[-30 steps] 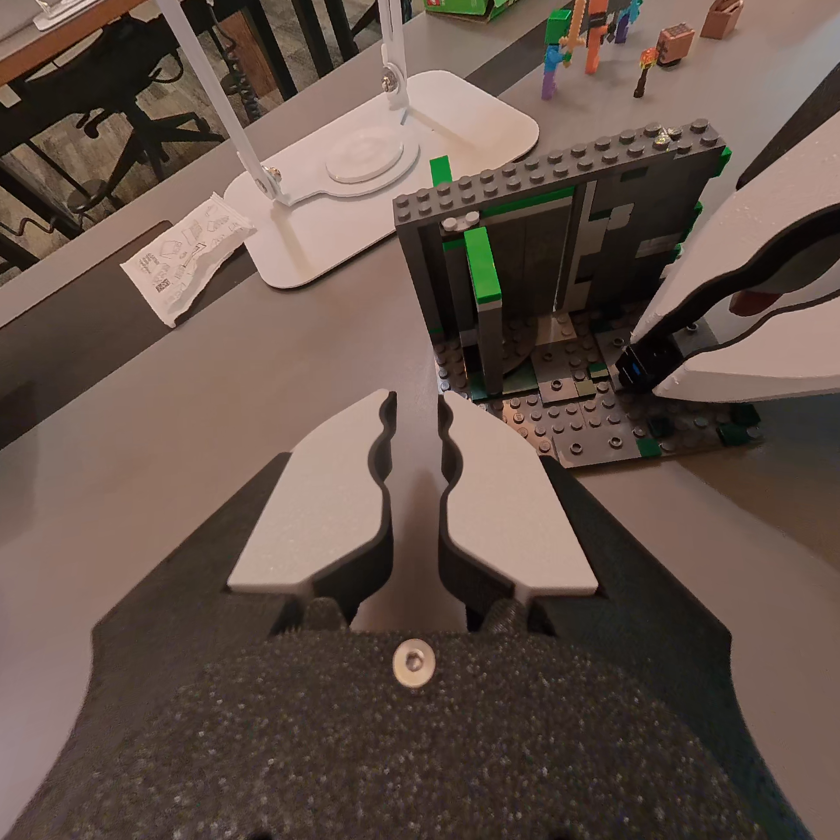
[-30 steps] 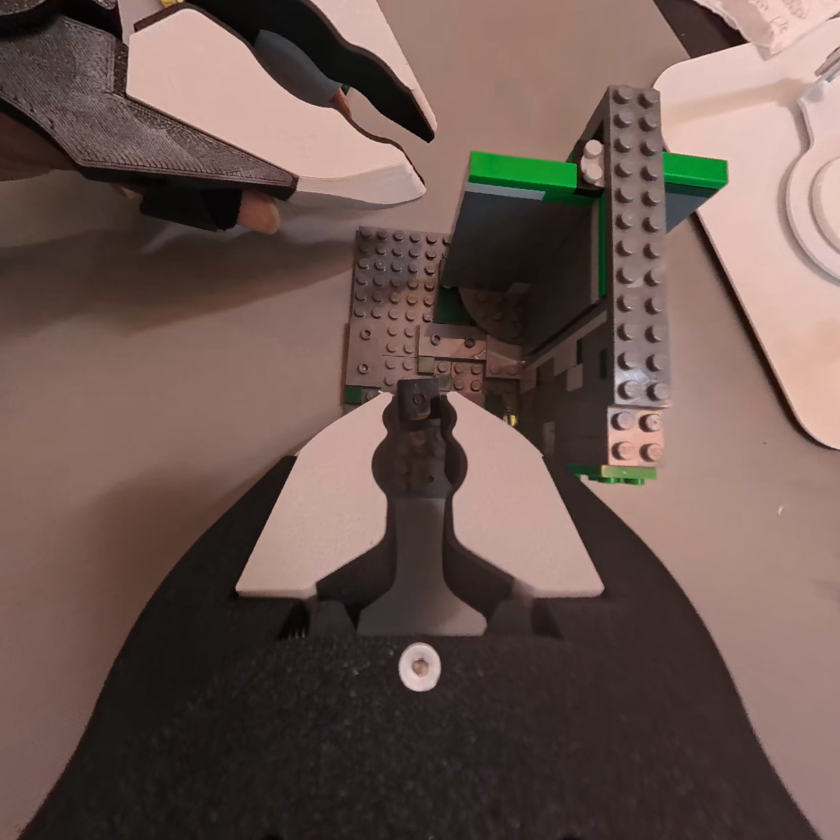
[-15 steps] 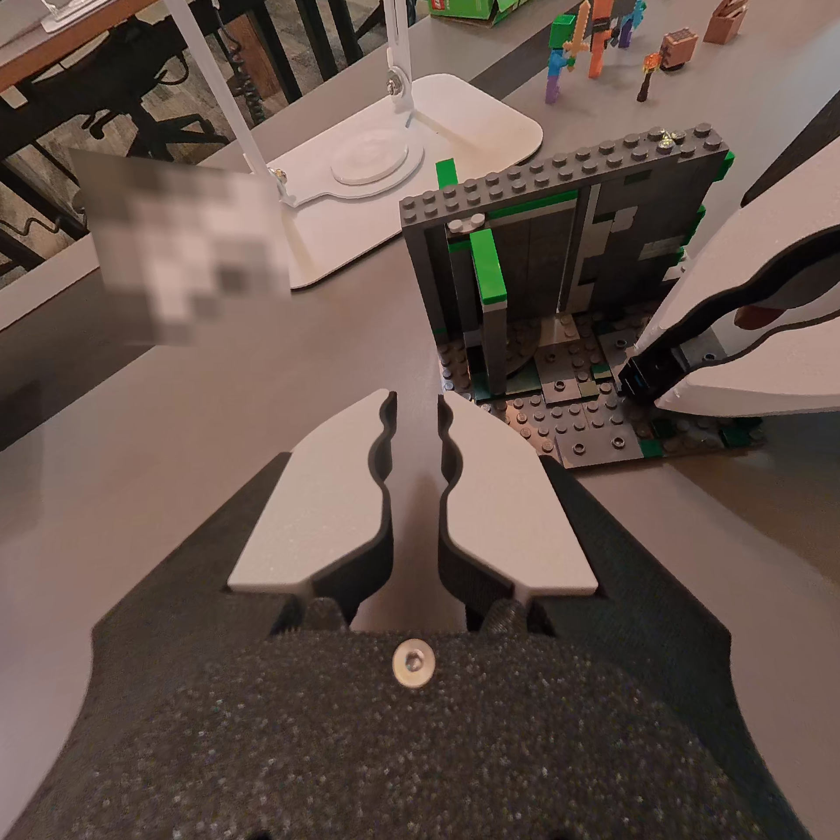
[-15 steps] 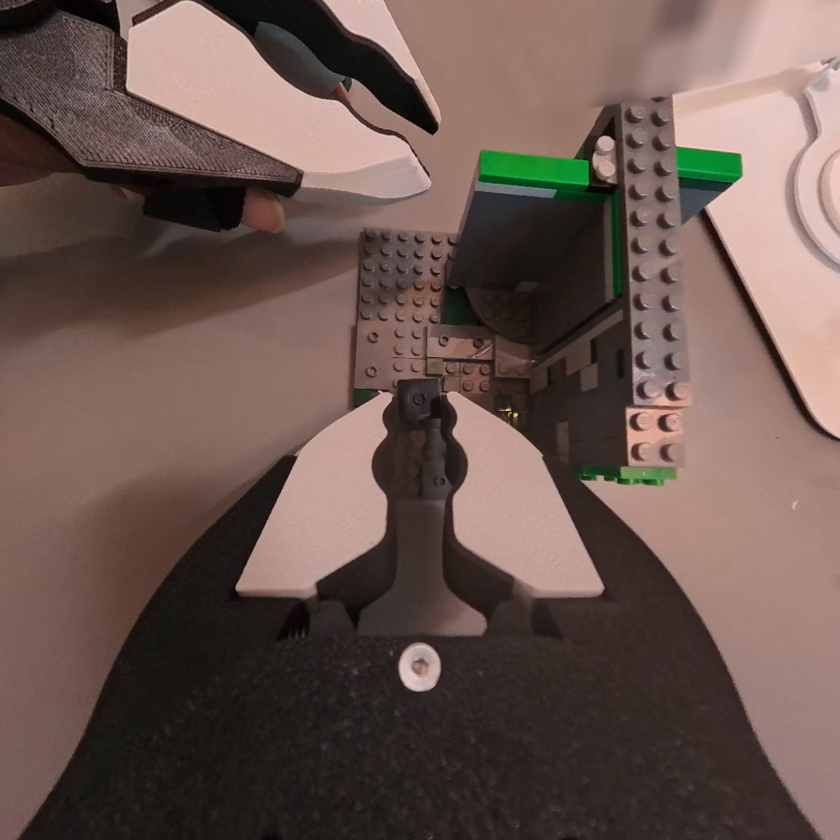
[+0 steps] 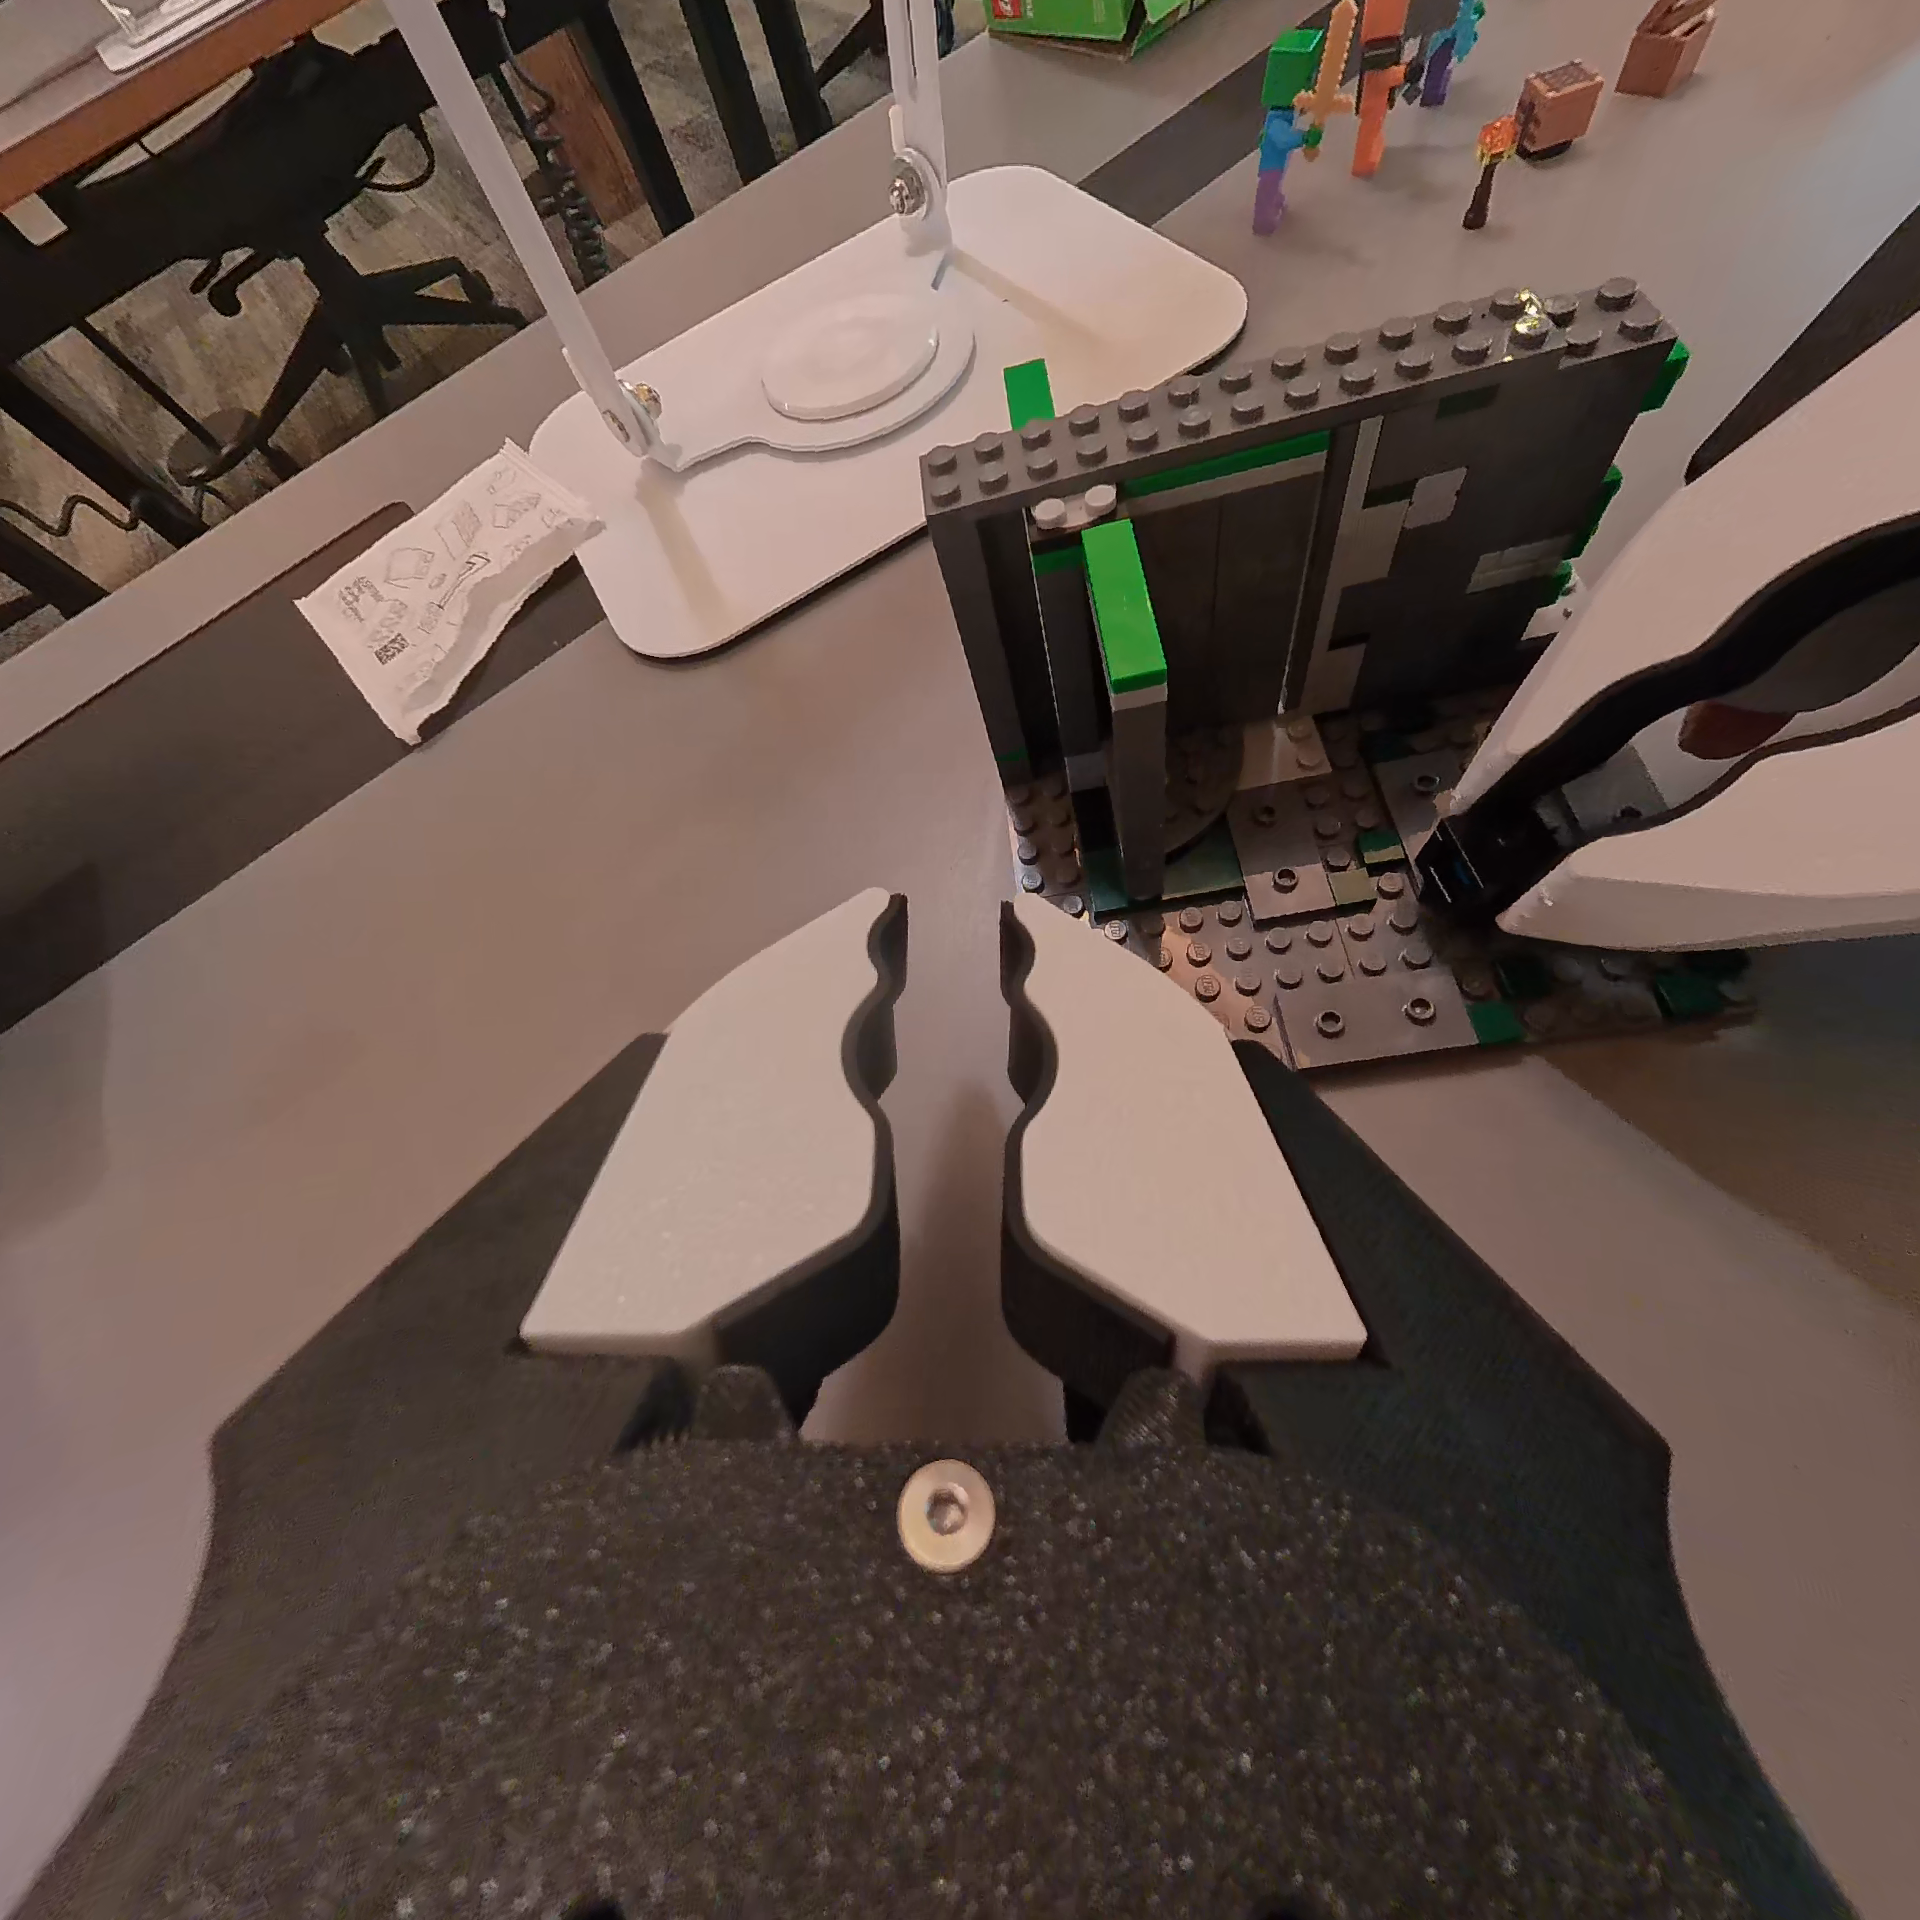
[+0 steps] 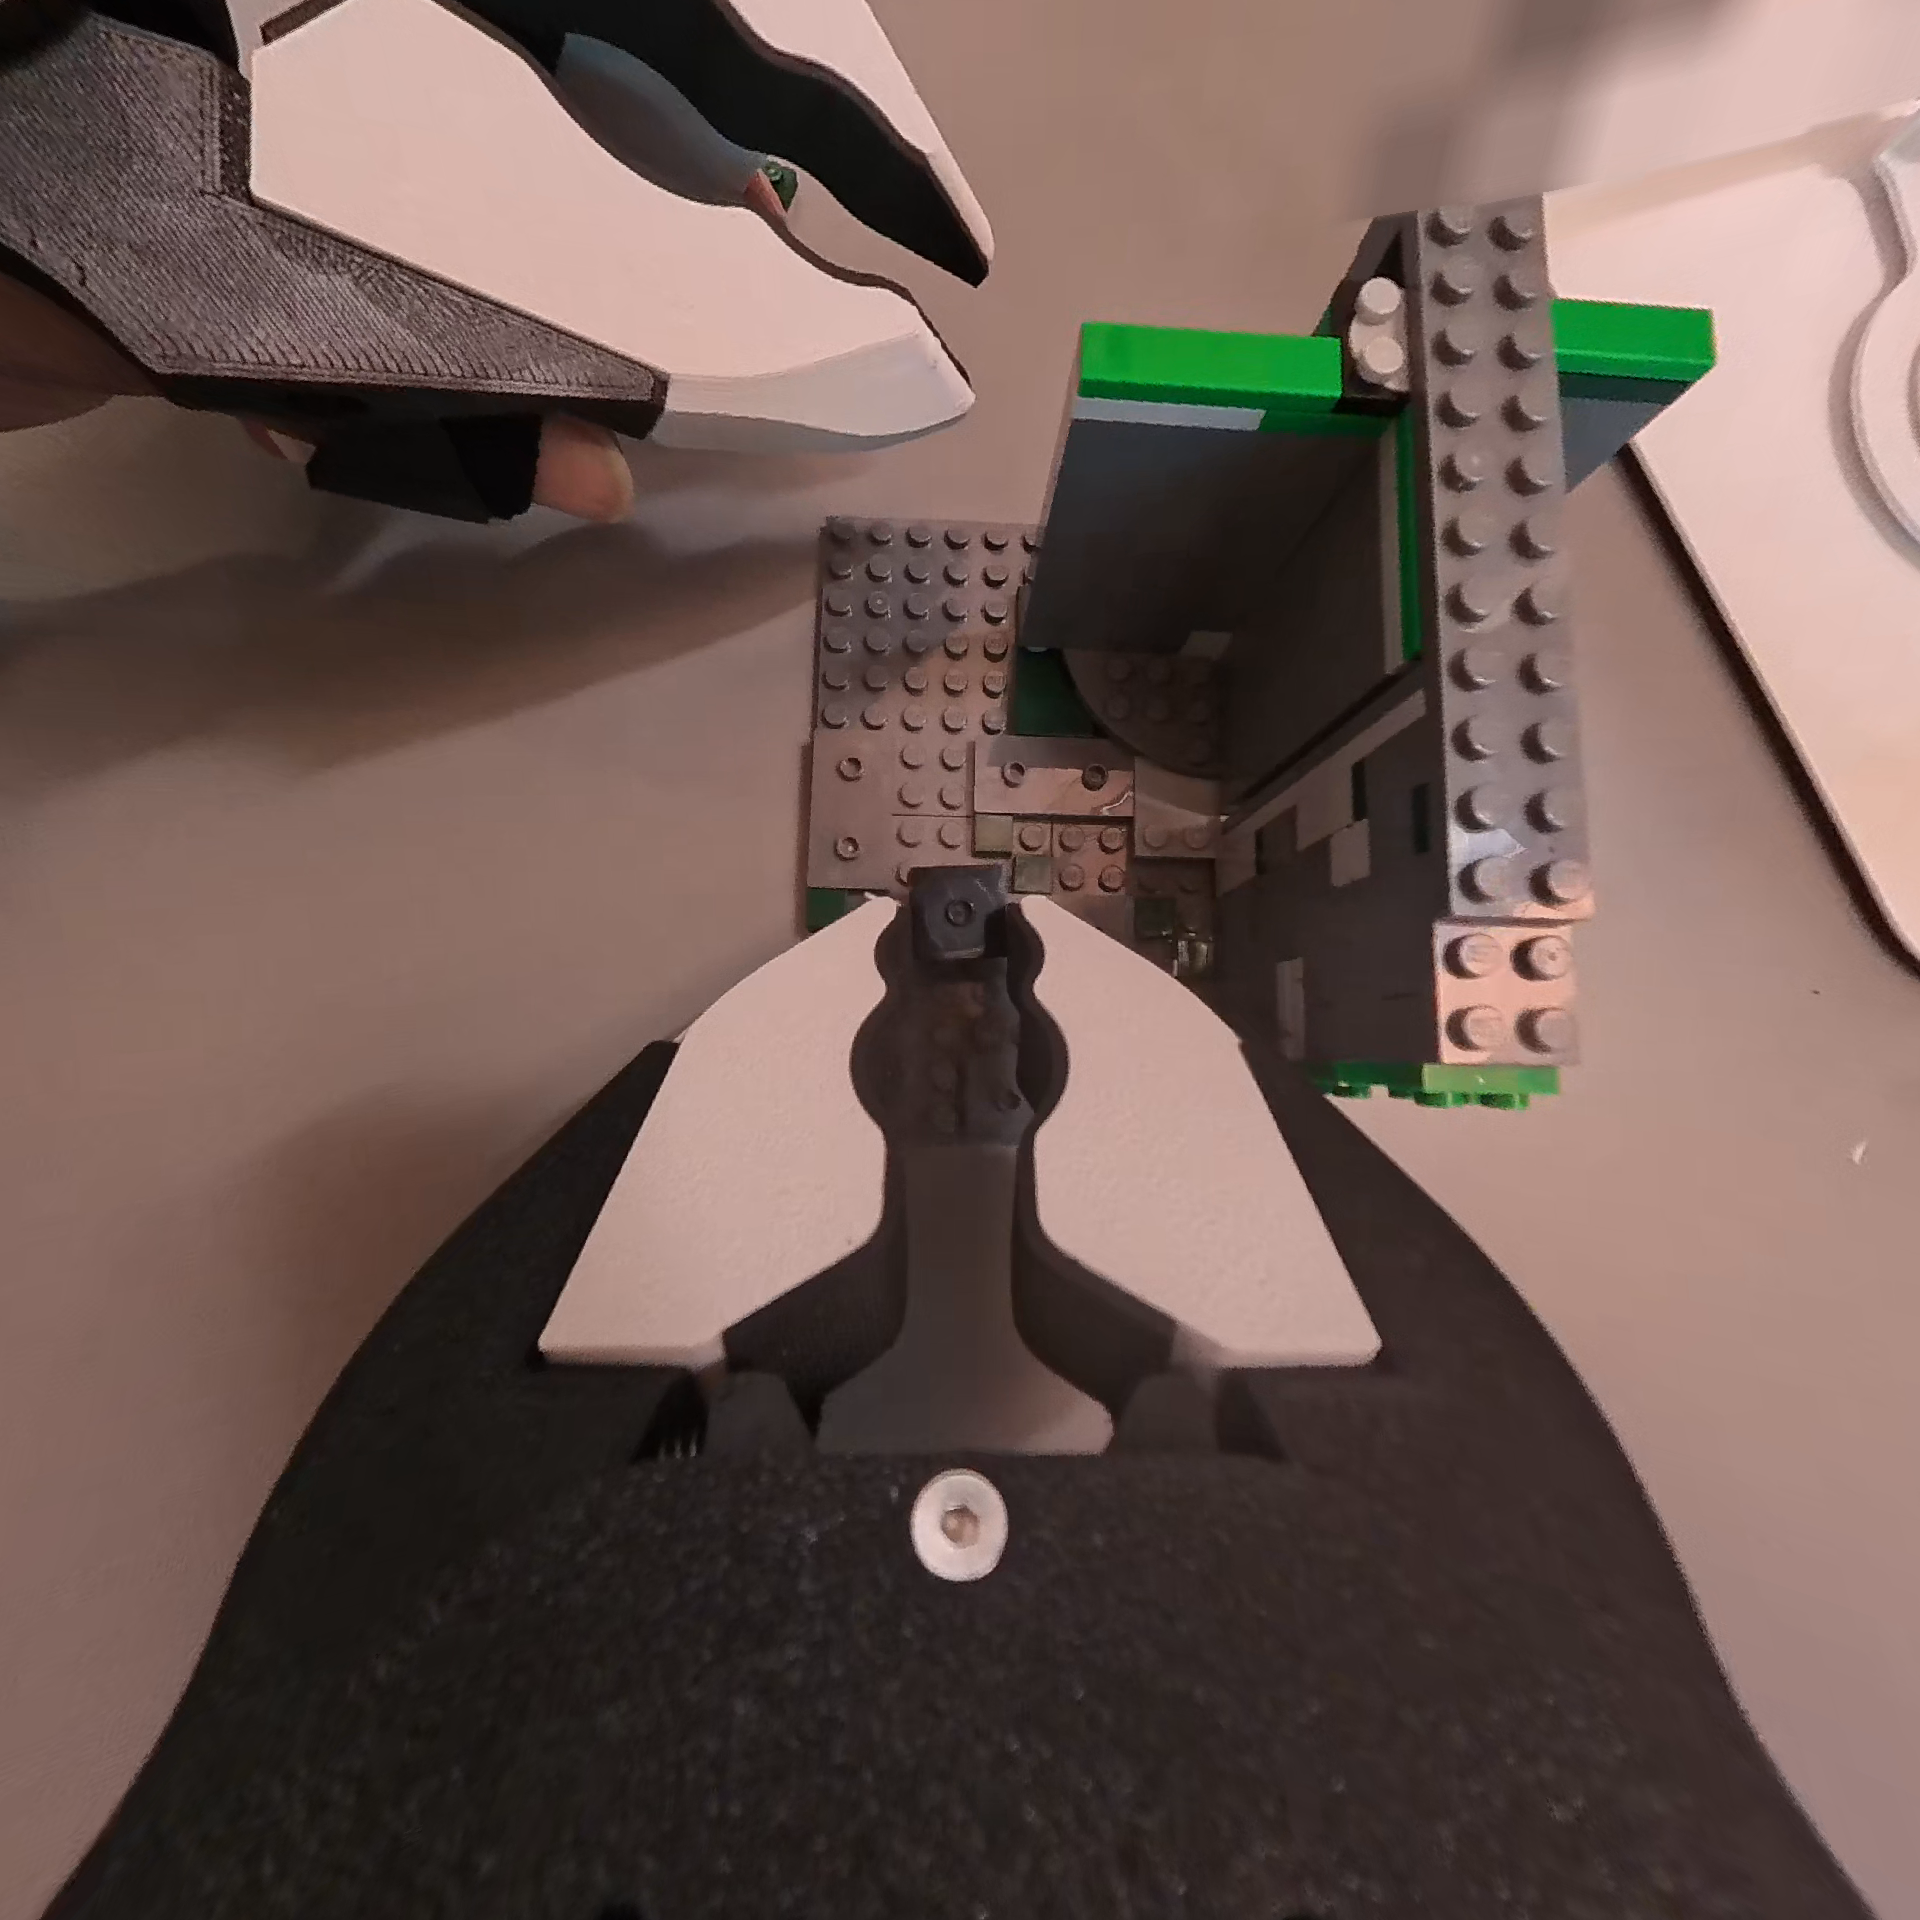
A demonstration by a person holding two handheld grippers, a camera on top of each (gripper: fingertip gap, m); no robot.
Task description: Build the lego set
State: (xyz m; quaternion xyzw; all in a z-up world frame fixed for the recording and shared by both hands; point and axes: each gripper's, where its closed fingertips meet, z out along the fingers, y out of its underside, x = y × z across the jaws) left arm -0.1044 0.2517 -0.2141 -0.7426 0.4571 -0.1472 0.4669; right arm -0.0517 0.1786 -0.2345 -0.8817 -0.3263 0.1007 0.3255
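Observation:
The lego build stands on the grey table: a dark grey studded baseplate (image 5: 1299,966) with a tall dark grey and green wall (image 5: 1288,374) at its back. My right gripper (image 6: 958,909) is shut on a small black brick (image 6: 958,925) and holds it at the edge of the baseplate (image 6: 904,644), beside the wall (image 6: 1496,582). In the left wrist view it comes in from the right (image 5: 1475,868). My left gripper (image 5: 951,914) is empty, its jaws a narrow gap apart, just left of the baseplate's corner. It also shows in the right wrist view (image 6: 977,332).
A white lamp base (image 5: 883,416) with two white arms stands behind the build. A torn printed paper bag (image 5: 447,592) lies to its left. Small lego figures (image 5: 1351,104), brown blocks (image 5: 1558,104) and a green box (image 5: 1081,16) are at the far end. Chairs stand beyond the table's left edge. The tips of one gripper are about 10 cm away from the tips of the other.
Almost nothing. My right gripper has dipped a little toward the baseplate with the black brick in it. The left gripper has stayed where it was.

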